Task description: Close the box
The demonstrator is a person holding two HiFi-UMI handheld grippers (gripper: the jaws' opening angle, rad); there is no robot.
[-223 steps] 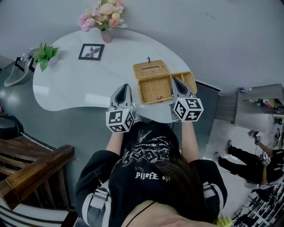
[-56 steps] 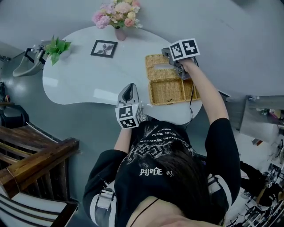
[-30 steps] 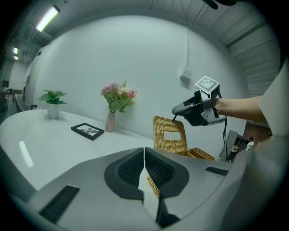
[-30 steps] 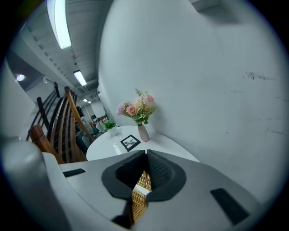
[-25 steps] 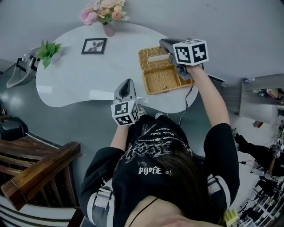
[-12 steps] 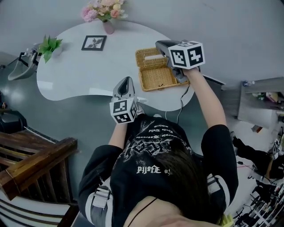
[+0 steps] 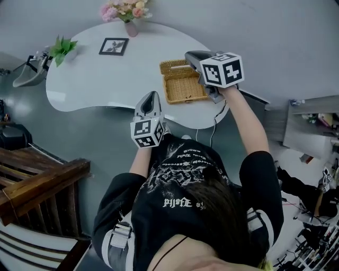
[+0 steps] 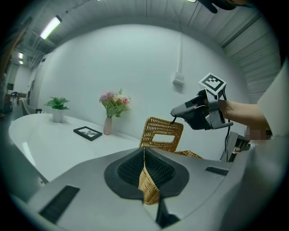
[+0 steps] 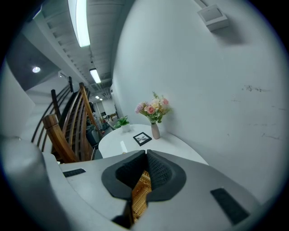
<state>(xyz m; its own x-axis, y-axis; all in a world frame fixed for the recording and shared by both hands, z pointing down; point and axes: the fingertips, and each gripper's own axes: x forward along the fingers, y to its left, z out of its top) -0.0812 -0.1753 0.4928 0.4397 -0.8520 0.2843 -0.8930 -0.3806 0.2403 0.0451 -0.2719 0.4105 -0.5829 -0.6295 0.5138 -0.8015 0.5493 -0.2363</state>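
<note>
My right gripper (image 7: 190,55) is up over the far side of the white bench (image 7: 95,84), jaws pressed together on the small dark loop at the top edge of the lid (image 8: 161,134). That lid stands lifted, tilted up off the back of the wicker box (image 7: 184,90), so the box is open, its woven inside showing. In the right gripper view the pads meet tight at the tips, and wicker fills the slit below them.

My left gripper (image 7: 151,96) hangs at the near edge of the bench, just beside the box's near left corner and not touching it. Its jaws are together too, gripping nothing; the weave I see through the gap lies beyond them.

Further along the bench, well apart from the box, stand a vase of pink flowers (image 7: 127,13), a small framed picture (image 7: 113,46) and a green potted plant (image 7: 62,48).
</note>
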